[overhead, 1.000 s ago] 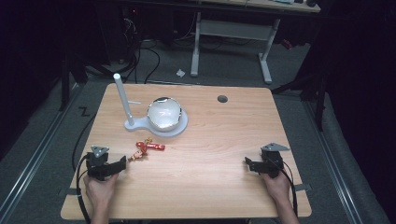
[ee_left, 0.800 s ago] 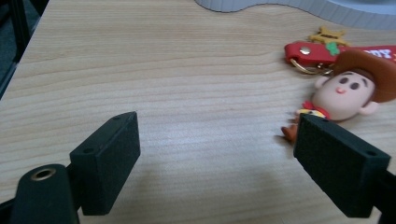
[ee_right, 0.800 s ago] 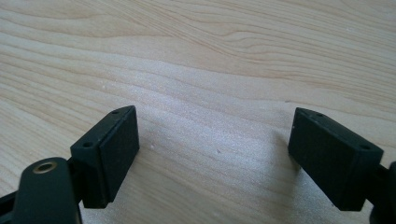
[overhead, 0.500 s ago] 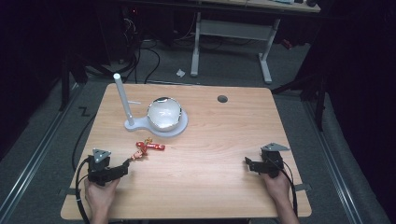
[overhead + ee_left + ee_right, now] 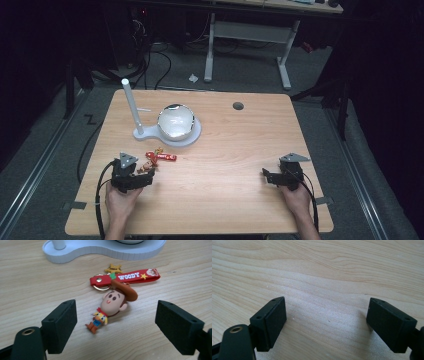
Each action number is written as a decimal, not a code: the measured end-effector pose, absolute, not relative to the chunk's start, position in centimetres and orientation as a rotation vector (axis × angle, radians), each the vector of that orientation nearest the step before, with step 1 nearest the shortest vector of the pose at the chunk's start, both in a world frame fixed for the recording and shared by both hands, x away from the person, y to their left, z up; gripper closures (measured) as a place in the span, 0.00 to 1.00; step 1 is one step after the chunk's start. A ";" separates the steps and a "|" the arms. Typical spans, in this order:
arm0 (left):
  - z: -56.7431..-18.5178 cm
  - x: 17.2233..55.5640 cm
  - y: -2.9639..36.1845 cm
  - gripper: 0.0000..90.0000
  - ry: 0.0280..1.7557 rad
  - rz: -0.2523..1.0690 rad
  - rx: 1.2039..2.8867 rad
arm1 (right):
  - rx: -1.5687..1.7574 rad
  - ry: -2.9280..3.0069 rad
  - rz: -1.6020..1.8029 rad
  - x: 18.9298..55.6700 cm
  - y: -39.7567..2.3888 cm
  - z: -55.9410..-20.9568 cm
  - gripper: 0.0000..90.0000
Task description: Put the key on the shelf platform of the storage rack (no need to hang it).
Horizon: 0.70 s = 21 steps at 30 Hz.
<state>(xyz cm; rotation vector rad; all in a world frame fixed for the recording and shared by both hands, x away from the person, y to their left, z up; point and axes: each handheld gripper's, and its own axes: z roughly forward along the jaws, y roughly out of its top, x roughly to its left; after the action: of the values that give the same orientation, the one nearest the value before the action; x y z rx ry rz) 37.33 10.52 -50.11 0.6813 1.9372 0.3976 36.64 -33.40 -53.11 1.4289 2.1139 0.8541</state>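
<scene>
Since 1 second ago, the left gripper (image 5: 148, 172) has slid up to the keychain (image 5: 113, 298), jaws wide and just narrowing, gripping nothing. Its red strap (image 5: 125, 278) reads "WOODY", lying near the white stand (image 5: 105, 250). Far from the keychain, the right gripper (image 5: 266, 176) rests with jaws wide and empty.

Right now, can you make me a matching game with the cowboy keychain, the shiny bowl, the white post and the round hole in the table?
1 small cowboy-figure keychain with red strap
2 shiny round metal bowl
3 tall white post
4 dark round hole in the wooden table

A far right of table
B on white base
C between left gripper fingers, untouched
D upright, left of bowl

Pairs: 1-C, 2-B, 3-D, 4-A
</scene>
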 end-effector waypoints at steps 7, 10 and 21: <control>-50.4 37.9 9.6 0.22 1.939 0.396 0.720 | 1.432 2.113 0.853 36.6 -33.4 -53.1 0.18; -50.8 38.3 9.1 0.23 1.943 0.401 0.738 | 1.432 2.114 0.853 36.6 -33.4 -53.1 0.18; -52.7 40.1 8.4 0.25 1.976 0.448 0.793 | 1.432 2.114 0.853 36.6 -33.4 -53.1 0.18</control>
<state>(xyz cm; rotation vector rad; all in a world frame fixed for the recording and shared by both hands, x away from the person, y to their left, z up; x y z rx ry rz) 40.06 8.41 -52.67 0.7928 1.9758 0.4482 36.62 -33.39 -53.10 1.4319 2.1136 0.8532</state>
